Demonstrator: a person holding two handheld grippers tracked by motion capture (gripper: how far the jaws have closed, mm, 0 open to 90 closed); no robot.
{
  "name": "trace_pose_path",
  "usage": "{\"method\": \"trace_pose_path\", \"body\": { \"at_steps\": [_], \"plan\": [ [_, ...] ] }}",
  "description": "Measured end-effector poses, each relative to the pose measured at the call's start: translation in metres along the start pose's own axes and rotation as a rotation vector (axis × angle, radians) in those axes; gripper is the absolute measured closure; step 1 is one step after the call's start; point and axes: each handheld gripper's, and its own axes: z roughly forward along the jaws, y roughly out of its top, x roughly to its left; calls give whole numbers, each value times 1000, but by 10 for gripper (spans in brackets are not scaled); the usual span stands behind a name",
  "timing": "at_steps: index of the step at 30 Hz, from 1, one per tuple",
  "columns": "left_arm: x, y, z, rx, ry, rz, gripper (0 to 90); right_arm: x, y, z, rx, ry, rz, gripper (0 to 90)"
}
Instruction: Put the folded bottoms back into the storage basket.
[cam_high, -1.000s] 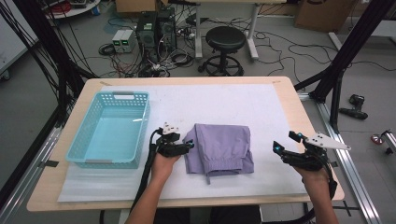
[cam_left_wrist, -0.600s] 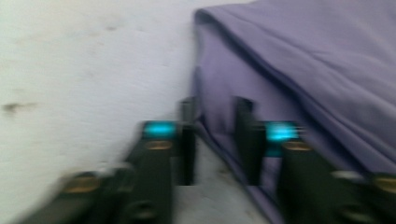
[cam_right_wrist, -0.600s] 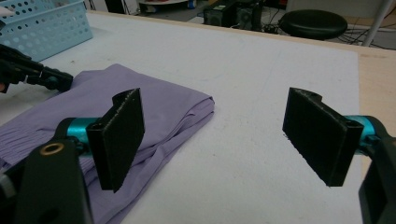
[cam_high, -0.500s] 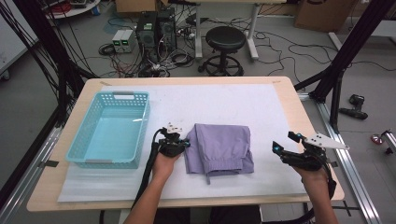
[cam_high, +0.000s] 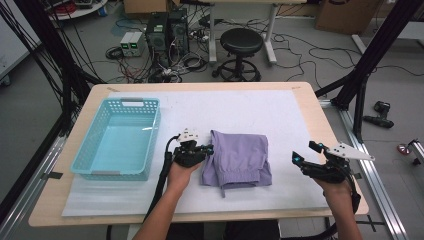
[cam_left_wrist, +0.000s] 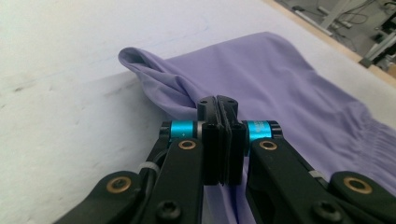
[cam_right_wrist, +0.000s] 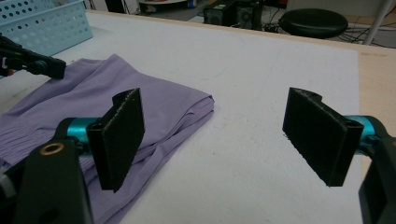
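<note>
One folded lilac cloth (cam_high: 239, 159), soft and limp, best taken by its edges. Left gripper (cam_left_wrist: 218, 106) pinches its edge; right gripper (cam_right_wrist: 215, 140) gapes empty nearby.

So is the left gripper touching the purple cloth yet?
Touching: the left gripper view shows the left gripper shut on the purple cloth's edge.

L gripper (cam_high: 202, 150) at end of L forearm coming up from bottom edge, wrist roughly straight, jaws pointing right. Jaws just closed, pads pressed together in L gripper view (cam_left_wrist: 218, 140), pinching a fold of purple cloth (cam_left_wrist: 289, 93). R gripper (cam_high: 306, 156) off near R table edge, jaws pointing left, spread wide, nothing between pads (cam_right_wrist: 122, 135). R hand (cam_high: 336, 180) wrapped round body, grey plate on top, well apart from L.
</note>
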Motion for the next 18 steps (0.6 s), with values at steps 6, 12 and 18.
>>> {"method": "trace_pose_path", "body": {
  "at_steps": [6, 12, 18],
  "plan": [
    [-7, 0, 5, -40, -103, -13, 888, 0, -1, 0, 3, -2, 4, 208],
    [-15, -1, 13, -55, -158, 3, 888, -1, -1, 0, 6, -1, 6, 208],
    [-14, -7, 23, -7, -59, -11, 810, 0, -2, 1, 15, 4, 0, 208]
  ]
}}
